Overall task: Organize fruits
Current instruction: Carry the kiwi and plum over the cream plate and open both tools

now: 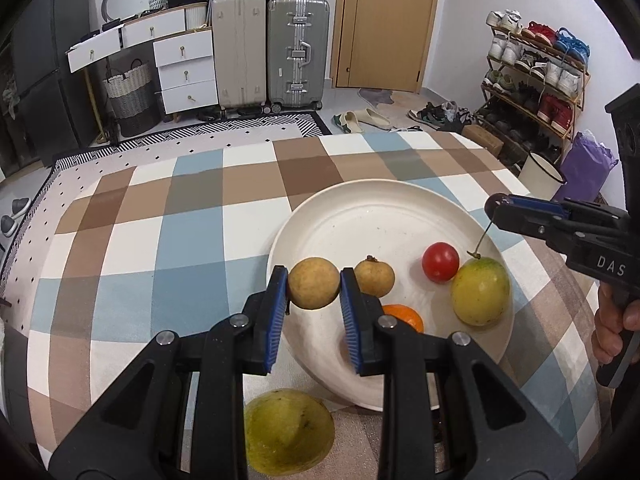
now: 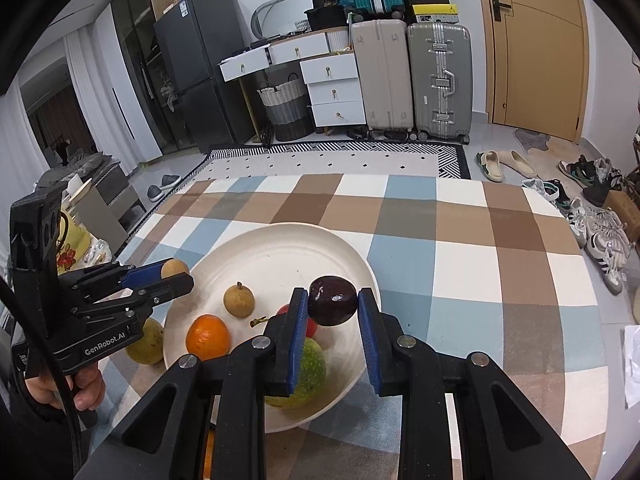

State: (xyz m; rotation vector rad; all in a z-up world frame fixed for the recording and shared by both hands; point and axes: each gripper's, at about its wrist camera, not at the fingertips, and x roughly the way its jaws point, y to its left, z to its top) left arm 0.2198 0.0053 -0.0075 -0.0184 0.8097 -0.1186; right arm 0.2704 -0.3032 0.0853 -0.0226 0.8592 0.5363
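My left gripper (image 1: pixel 314 286) is shut on a round tan longan (image 1: pixel 314 283) above the left rim of the white plate (image 1: pixel 372 208); it also shows in the right wrist view (image 2: pixel 176 274). My right gripper (image 2: pixel 333 302) is shut on a dark purple fruit (image 2: pixel 333 300) above the plate's (image 2: pixel 280 248) right part; it also shows in the left wrist view (image 1: pixel 494 204). On the plate lie a second longan (image 1: pixel 374 278), a red tomato (image 1: pixel 440 261), an orange (image 1: pixel 406 317) and a yellow-green passion fruit (image 1: pixel 480 291).
A yellow-green fruit (image 1: pixel 288 430) lies on the checked tablecloth (image 1: pixel 160 240) just off the plate's near-left rim. Beyond the table stand suitcases (image 1: pixel 298 52), white drawers (image 1: pixel 184 68) and a shoe rack (image 1: pixel 536 76).
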